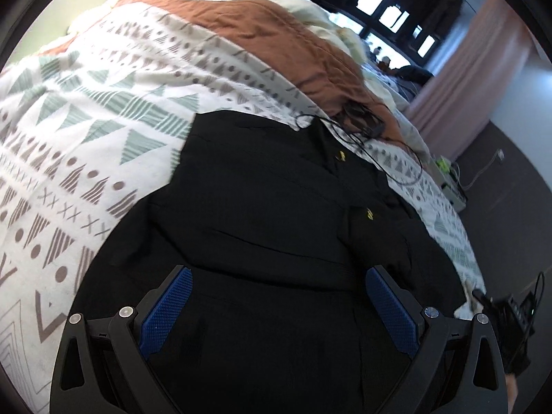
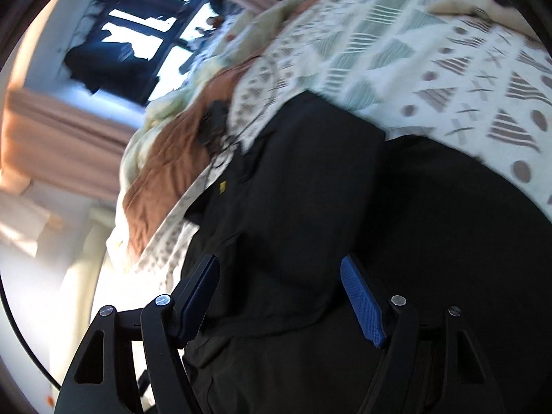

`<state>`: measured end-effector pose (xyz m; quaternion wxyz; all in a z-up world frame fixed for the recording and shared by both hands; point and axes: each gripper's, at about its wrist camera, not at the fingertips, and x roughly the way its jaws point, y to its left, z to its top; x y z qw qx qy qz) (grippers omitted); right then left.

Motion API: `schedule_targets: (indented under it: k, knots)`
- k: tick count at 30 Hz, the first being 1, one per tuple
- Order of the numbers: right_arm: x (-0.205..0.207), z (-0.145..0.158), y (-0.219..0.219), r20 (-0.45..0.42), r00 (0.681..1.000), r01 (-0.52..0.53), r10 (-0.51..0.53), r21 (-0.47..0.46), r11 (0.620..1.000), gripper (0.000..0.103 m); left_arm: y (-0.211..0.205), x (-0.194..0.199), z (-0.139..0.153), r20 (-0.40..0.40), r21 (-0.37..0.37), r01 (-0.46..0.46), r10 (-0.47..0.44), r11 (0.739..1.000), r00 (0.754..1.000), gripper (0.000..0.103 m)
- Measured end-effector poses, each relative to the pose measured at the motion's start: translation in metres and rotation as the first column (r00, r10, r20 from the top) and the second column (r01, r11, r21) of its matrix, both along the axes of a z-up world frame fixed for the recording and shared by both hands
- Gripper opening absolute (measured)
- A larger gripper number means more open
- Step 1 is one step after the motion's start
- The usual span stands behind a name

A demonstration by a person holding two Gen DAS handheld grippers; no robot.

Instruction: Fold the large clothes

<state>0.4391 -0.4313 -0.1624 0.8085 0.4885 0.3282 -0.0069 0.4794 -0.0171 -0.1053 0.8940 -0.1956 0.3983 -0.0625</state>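
- Black cloth, matte and fairly heavy by the look of it: the dark garment [image 1: 262, 214] lies spread on the bed, on top of a patterned bedspread [image 1: 86, 131] printed with green and grey triangles, dots and crosses, and it has at least one panel already doubled over on itself.
- Left side first: the left hand-held gripper [image 1: 279, 305] hovers over the near part of the garment with its blue pads [image 1: 169, 307] spread wide and nothing between them.
- Moving right: the right hand-held gripper [image 2: 281, 296] is likewise open, its jaws standing apart over the folded panel and clamping no cloth (this view is motion-blurred, so fine detail is lost).
- Doing this step well, as I judge it: each gripper should pinch a corner or hem of the near edge, taking all layers at once, then both should lift together and carry the edge over evenly, so the fold lands square rather than skewed.
- A black cable [image 1: 358, 127] with a small device trails across the bedspread at the garment's far edge; I would keep the fold clear of it.
- Writing: two small yellow marks [image 1: 341, 156] show on the garment, possibly embroidered logos, too small to read. No other label or brand is legible.
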Motion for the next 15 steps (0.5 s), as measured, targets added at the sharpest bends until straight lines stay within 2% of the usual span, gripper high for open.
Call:
schedule_targets:
  k: [5, 8, 13, 15]
  knots:
    - [0.011, -0.017, -0.029, -0.027, 0.999, 0.035, -0.033, 0.076, 0.996, 0.073, -0.045, 0.008, -0.001, 0.003, 0.116, 0.089, -0.090, 0.989, 0.996, 0.101]
    - [0.014, -0.022, -0.036, -0.035, 0.999, 0.043, -0.039, 0.123, 0.991, 0.073, -0.071, 0.018, -0.002, -0.019, 0.149, 0.147, -0.146, 0.978, 0.989, 0.101]
    - [0.014, -0.023, -0.045, -0.027, 0.999, 0.046, -0.043, 0.165, 0.985, 0.073, -0.124, 0.032, 0.008, -0.016, 0.264, 0.238, -0.242, 0.935, 0.970, 0.101]
    - [0.012, -0.026, -0.052, -0.040, 0.998, 0.053, -0.046, 0.170, 0.984, 0.073, -0.148, 0.039, 0.010, -0.017, 0.310, 0.275, -0.284, 0.910, 0.959, 0.101]
